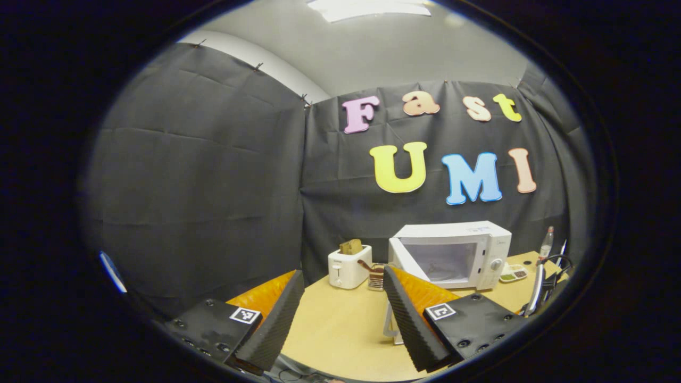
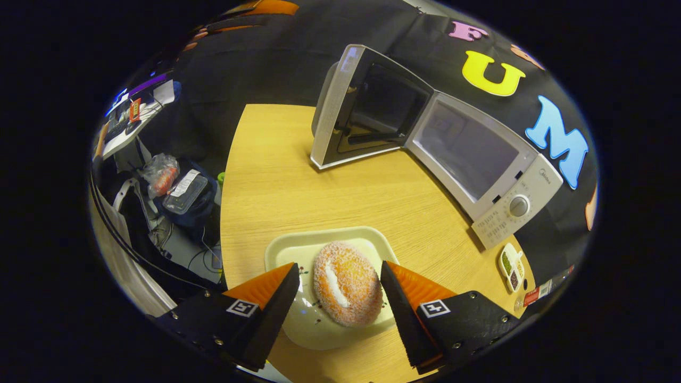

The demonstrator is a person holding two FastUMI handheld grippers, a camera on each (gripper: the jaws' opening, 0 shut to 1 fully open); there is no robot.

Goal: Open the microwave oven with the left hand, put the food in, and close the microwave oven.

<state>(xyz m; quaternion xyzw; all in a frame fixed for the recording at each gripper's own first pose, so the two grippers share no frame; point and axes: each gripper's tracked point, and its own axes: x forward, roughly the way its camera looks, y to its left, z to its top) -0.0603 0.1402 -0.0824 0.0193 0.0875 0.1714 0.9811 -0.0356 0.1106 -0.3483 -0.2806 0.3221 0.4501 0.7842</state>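
Bench (image 2: 276, 175): pale wood, broad, carrying everything I noted.

Microwave (image 2: 481, 154) stood at the far side of the bench against the black cloth wall. Its door (image 2: 367, 109) hung wide open, swung out to the left in the right gripper view, with the cavity showing pale and bare behind it. In the left gripper view the same microwave (image 1: 452, 252) sat well off across the bench.

Toaster (image 1: 348, 266), white, stood to the left of the microwave in the left gripper view, with a slice of bread standing up out of its slot.

Plate (image 2: 298, 247), pale with rounded corners, lay on the near part of the bench, well apart from the microwave. On it lay a sugared doughnut (image 2: 346, 290).

A small dish (image 2: 511, 268) with green and dark fillings lay just beside the microwave's control panel.

My right gripper (image 2: 338, 287) hung low over the plate, jaws spread wide, one on either side of the doughnut. I could not tell whether either touched it; nothing was gripped.

My left gripper (image 1: 343, 298) was held off above the near bench, jaws wide apart, holding nothing, pointing toward the toaster and microwave.
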